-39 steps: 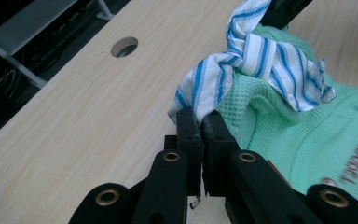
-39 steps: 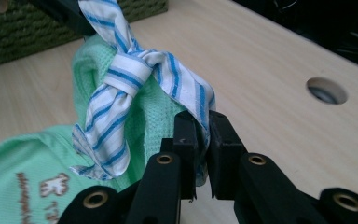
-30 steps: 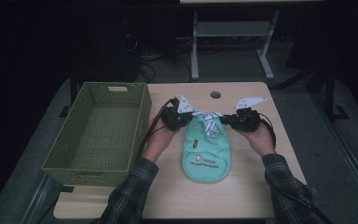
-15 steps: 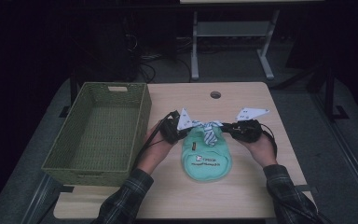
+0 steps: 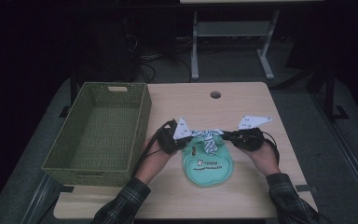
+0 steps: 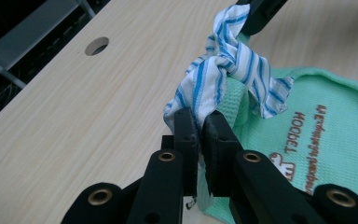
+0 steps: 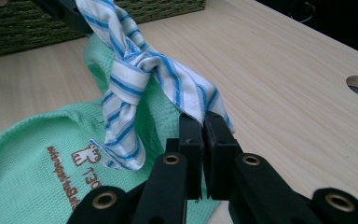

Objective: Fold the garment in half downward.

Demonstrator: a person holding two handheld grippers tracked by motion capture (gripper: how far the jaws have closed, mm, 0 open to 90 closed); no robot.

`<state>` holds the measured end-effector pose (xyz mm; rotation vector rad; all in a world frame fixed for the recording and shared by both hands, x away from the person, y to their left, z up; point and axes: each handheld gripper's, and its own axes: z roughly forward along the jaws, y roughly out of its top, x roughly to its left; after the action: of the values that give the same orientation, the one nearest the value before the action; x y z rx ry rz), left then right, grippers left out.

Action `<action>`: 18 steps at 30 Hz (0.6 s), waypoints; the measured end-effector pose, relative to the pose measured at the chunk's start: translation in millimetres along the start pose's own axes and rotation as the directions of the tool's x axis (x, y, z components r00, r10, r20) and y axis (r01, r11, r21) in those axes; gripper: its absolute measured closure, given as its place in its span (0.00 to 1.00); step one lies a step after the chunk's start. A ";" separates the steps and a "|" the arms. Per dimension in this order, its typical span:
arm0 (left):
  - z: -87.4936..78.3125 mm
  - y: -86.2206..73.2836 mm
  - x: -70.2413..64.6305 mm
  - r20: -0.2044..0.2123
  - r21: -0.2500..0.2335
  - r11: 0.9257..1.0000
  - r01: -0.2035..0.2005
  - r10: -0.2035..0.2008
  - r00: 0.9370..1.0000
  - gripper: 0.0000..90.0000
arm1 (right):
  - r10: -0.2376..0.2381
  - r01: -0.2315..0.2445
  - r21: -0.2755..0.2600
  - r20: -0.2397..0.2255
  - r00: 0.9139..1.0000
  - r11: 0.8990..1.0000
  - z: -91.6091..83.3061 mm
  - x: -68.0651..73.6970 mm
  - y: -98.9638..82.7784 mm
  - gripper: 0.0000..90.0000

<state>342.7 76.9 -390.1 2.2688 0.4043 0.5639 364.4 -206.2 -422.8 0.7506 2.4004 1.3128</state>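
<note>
Knot-tightening step: left gripper and right gripper each clamp one end of the striped tie on the bib. Next, judged: pull apart evenly.

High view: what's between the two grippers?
The knotted striped strap spans from the left gripper to the right gripper, above the green bib; each holds one end, as both gripper views confirm.

A mint green cloth bag with brown writing lies flat on the table, in the lower middle of the high view. A blue and white striped ribbon is tied in a knot at its top edge, with both ends pulled out sideways.
</note>
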 end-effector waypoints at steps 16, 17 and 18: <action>-7.9 -16.3 -50.4 0.111 0.035 0.998 -0.048 0.044 0.993 0.89 | -0.009 0.011 0.038 -0.058 0.998 0.999 -21.7 32.6 -29.1 0.96; -8.0 -18.3 -52.2 0.122 0.039 0.998 -0.049 0.044 0.992 0.88 | -0.017 0.020 0.047 -0.062 0.998 0.999 -21.8 35.3 -31.0 0.96; -8.0 -20.2 -54.2 0.127 0.046 0.998 -0.048 0.042 0.991 0.88 | -0.026 0.030 0.059 -0.061 0.998 0.998 -22.1 38.6 -32.9 0.96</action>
<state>290.0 71.0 -414.7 2.3504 0.3084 0.4351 312.1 -213.7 -439.2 0.7000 2.4987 1.2754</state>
